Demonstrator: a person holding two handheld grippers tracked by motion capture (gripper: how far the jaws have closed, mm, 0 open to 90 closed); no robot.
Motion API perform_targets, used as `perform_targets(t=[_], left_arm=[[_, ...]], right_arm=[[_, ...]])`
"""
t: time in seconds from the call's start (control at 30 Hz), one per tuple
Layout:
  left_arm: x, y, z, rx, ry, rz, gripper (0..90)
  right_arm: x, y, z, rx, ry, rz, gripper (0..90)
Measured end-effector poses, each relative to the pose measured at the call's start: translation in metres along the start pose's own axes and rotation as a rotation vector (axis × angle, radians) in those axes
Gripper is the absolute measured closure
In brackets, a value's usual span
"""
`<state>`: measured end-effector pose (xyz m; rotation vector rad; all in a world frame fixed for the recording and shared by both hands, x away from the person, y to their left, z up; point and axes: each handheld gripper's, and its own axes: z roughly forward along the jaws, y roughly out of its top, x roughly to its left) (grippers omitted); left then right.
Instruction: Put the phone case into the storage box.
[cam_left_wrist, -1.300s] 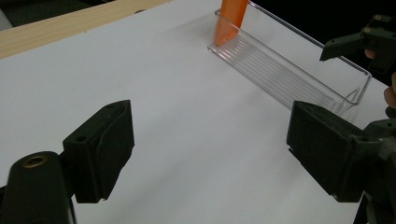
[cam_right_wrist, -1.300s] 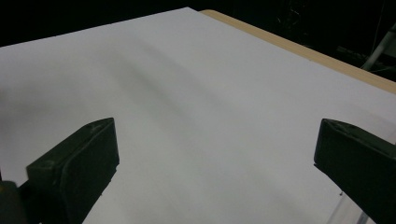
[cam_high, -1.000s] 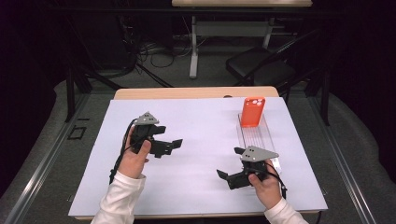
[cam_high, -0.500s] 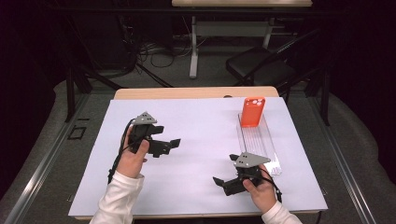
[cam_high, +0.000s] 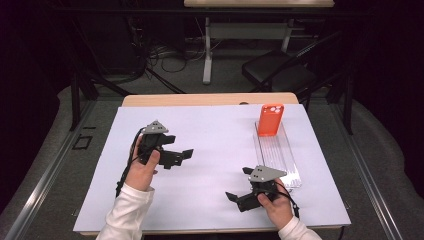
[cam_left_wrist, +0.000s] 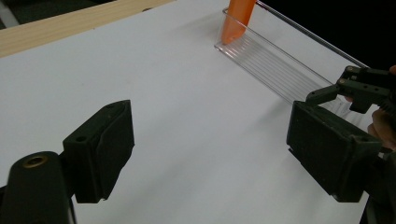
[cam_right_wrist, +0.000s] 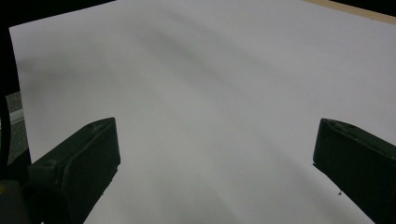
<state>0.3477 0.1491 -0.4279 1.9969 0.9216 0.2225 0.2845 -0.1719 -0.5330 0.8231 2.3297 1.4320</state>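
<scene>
On the left of the white sheet (cam_high: 215, 150) that covers the table, the left gripper (cam_high: 181, 156) is held above the paper, its jaws pointing toward the right side. In the left gripper view those jaws stand spread wide with bare paper between them; the right-hand jaw is partly cut off by the picture's edge. Right of the middle, near the front edge, the right gripper (cam_high: 239, 198) points toward the left, its hand (cam_high: 276, 206) partly cut off at the bottom of the high view. Its jaws are also spread apart with nothing between them, and the paper beyond them is smeared with blur in the right gripper view. Farther right lies a clear plastic tray (cam_high: 285, 160), hard to make out against the sheet apart from its ribbed lines. At the tray's far end stands an orange phone case (cam_high: 270, 119), propped upright, well apart from both grippers. Its top is cut off in the left gripper view (cam_left_wrist: 237, 18).
</scene>
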Motion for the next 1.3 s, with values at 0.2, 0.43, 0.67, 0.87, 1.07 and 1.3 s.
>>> perform_targets(t=[0.2, 0.43, 0.67, 0.87, 1.07, 1.3], left_arm=[[-0.0007, -0.0001, 0.0001, 0.002, 0.001, 0.005, 15.3], [-0.0004, 0.0000, 0.0004, 0.003, 0.000, 0.006, 15.3], [0.0005, -0.0003, 0.0008, 0.005, -0.002, 0.005, 15.3], [0.0033, -0.0013, 0.0019, 0.007, 0.002, -0.006, 15.3], [0.0046, -0.0013, 0.0014, 0.007, 0.003, -0.005, 15.3], [0.0060, 0.0000, 0.0005, -0.004, 0.003, -0.013, 15.3]], right_arm=[[0.0015, -0.0014, 0.0012, 0.010, 0.005, 0.003, 0.3], [0.0028, -0.0025, 0.0032, 0.015, 0.018, 0.006, 0.3], [0.0031, -0.0036, 0.0048, 0.026, 0.019, 0.012, 0.3], [0.0036, -0.0044, 0.0072, 0.038, 0.022, 0.014, 0.3], [0.0033, -0.0043, 0.0074, 0.034, 0.031, 0.017, 0.3], [0.0046, -0.0039, 0.0055, 0.026, 0.043, 0.017, 0.3]])
